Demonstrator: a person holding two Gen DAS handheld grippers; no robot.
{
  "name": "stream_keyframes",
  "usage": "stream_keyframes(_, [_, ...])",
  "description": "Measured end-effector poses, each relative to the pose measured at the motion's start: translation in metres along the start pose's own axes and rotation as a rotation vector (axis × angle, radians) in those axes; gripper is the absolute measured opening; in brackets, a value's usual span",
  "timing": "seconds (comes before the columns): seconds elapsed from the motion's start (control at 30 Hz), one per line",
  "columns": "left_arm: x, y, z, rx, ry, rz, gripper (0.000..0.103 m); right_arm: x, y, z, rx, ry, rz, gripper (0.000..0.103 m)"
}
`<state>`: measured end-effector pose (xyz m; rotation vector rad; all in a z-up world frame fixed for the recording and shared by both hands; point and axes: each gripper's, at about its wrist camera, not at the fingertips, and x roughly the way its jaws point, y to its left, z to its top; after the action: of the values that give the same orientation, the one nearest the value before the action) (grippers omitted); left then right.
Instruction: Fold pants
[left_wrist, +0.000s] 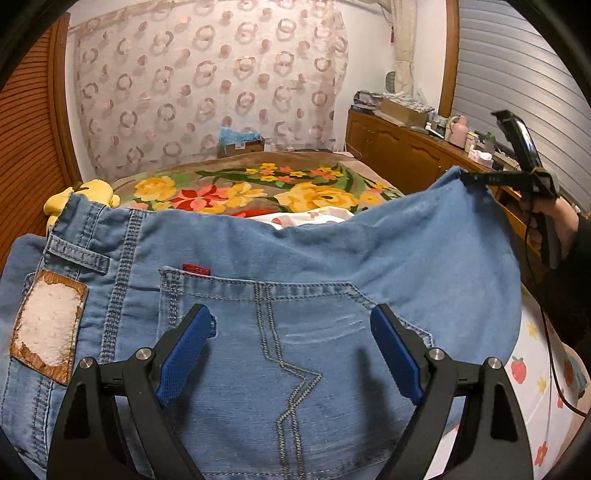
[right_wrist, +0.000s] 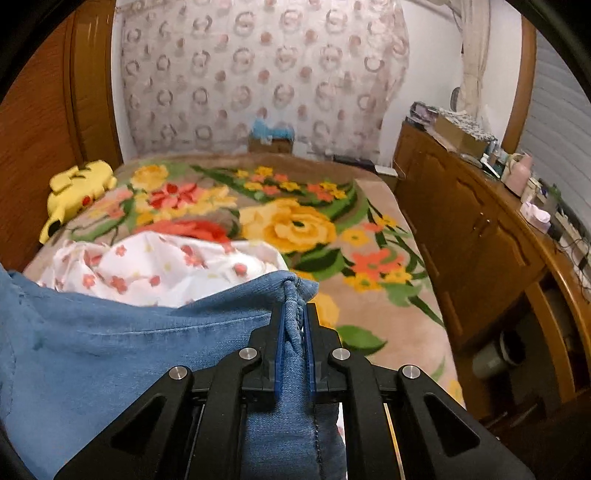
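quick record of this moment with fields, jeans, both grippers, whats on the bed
jeans: blue jeans, back pocket side facing the left wrist camera, one edge lifted
right gripper: right gripper shut on a bunched seam of the jeans, held by a hand
left gripper: left gripper open, fingers either side of the back pocket, not pinching
bed: floral blanket, white flowered cloth behind the jeans, yellow plush toy at the far left
beside the bed: wooden cabinet

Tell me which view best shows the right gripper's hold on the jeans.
The right wrist view: the right gripper has its blue pads pinched shut on a bunched edge of the jeans, close up. The left wrist view shows that gripper only small, at the side, holding up a corner of the jeans.
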<state>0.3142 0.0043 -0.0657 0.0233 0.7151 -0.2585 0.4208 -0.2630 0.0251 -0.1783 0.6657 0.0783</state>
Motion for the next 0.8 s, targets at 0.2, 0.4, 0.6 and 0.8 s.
stream_keyframes(0.2, [0.001,0.0,0.0,-0.005,0.001,0.004,0.089,-0.013,0.01,-0.016,0.003,-0.006,0.028,0.032])
stream_keyframes(0.4, [0.0,0.0,0.002,0.002,0.007,0.002,0.089,-0.045,0.003,-0.032,-0.006,-0.018,0.128,0.041])
stream_keyframes(0.6, [-0.005,-0.007,0.011,0.029,0.015,-0.029,0.089,-0.064,0.002,-0.05,-0.033,-0.013,0.252,0.047])
stream_keyframes(0.8, [0.0,-0.006,0.034,0.065,0.049,-0.033,0.088,-0.051,0.003,-0.071,-0.059,0.021,0.318,0.048])
